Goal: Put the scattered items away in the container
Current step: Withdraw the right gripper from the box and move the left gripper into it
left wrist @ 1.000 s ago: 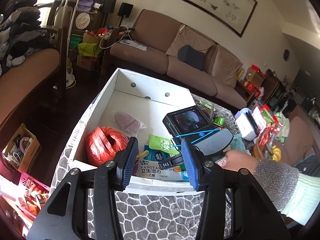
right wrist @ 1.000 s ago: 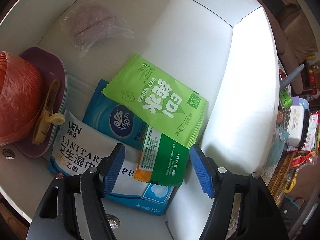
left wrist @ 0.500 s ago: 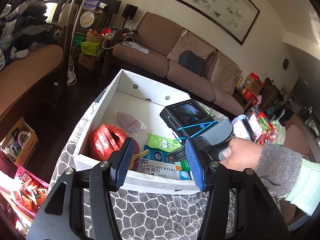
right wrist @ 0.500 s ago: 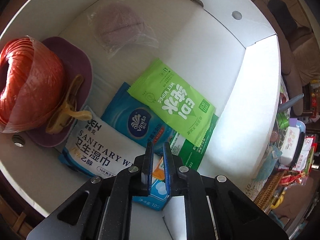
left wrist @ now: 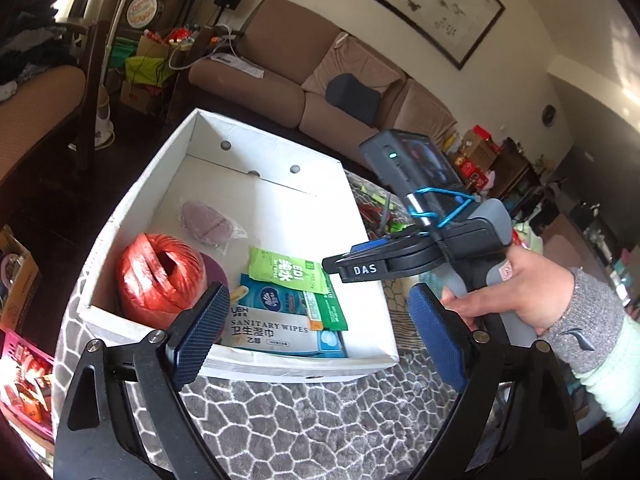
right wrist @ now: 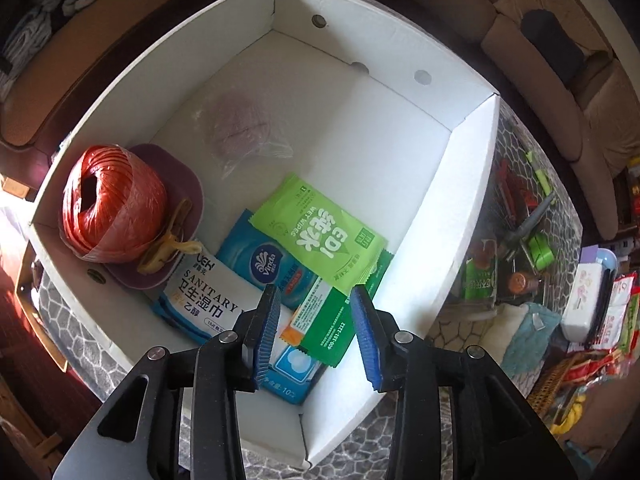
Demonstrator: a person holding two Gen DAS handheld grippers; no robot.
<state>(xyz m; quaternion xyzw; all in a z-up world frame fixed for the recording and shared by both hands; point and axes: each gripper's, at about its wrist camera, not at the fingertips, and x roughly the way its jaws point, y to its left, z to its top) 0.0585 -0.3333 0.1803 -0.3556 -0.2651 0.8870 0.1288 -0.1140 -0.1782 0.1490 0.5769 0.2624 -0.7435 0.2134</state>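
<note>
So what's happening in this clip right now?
A person with a gripper in each hand is tidying loose items into a white cardboard box. The box holds a red twine ball, a clothes peg and several wet-wipe packs. The right gripper hangs over the box's near corner, open and empty, above the packs. The left gripper waits open in front of the box. More clutter sits on the table beside the box.

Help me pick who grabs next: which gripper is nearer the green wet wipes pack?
Right. The right gripper hangs over the box just above the green wet wipes pack; the left gripper sits back outside the box's near wall.
</note>
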